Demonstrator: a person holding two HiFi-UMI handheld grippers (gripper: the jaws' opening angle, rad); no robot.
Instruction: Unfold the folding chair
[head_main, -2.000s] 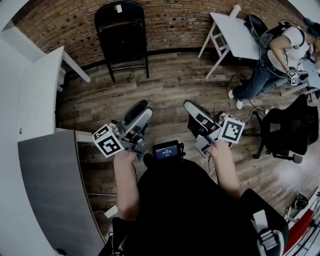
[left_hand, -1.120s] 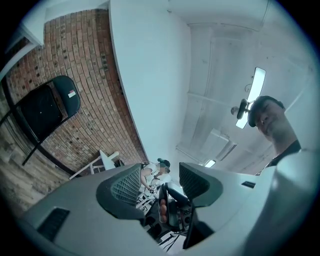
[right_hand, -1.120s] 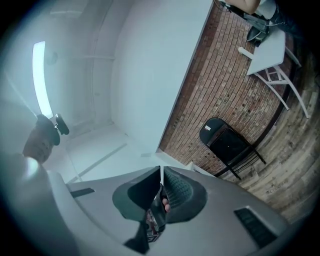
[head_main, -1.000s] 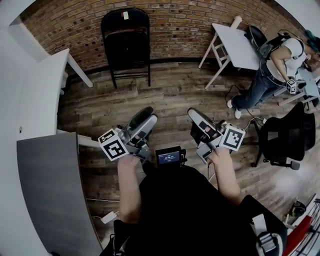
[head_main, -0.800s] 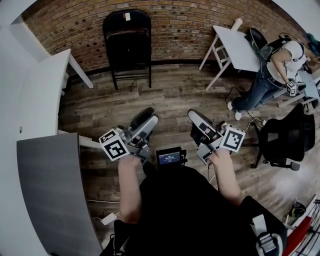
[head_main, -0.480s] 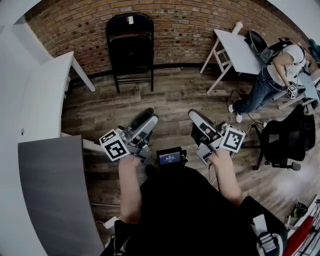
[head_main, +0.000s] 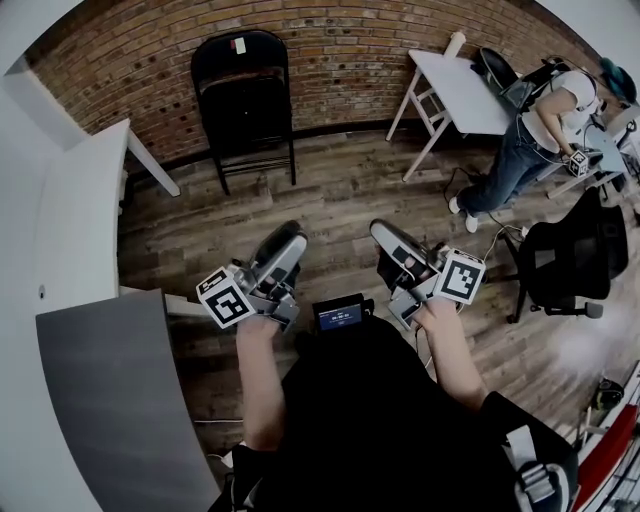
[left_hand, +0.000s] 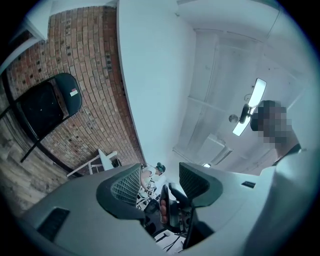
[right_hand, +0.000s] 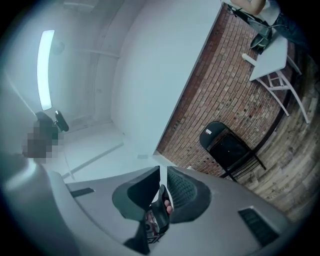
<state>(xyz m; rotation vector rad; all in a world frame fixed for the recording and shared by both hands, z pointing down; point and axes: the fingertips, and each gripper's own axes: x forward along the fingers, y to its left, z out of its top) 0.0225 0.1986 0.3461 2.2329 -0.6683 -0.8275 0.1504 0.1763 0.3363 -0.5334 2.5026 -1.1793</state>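
Observation:
The black folding chair (head_main: 243, 100) stands folded flat against the brick wall at the far side of the wood floor. It also shows as the chair (left_hand: 42, 107) in the left gripper view and as the chair (right_hand: 227, 147) in the right gripper view. My left gripper (head_main: 280, 243) is held in front of my body, well short of the chair. Its jaws are open with nothing between them. My right gripper (head_main: 383, 233) hovers beside it, equally far from the chair, shut and empty. Both point towards the wall and slightly upward.
A white table (head_main: 85, 215) and a grey surface (head_main: 110, 400) border my left side. A white folding table (head_main: 460, 75) stands at the back right, where a person (head_main: 540, 130) bends over. A black office chair (head_main: 575, 260) sits at the right.
The head view has swung slightly, so the chair sits a little further left. The left gripper has drifted a little; both stay in front of my body with jaws unchanged.

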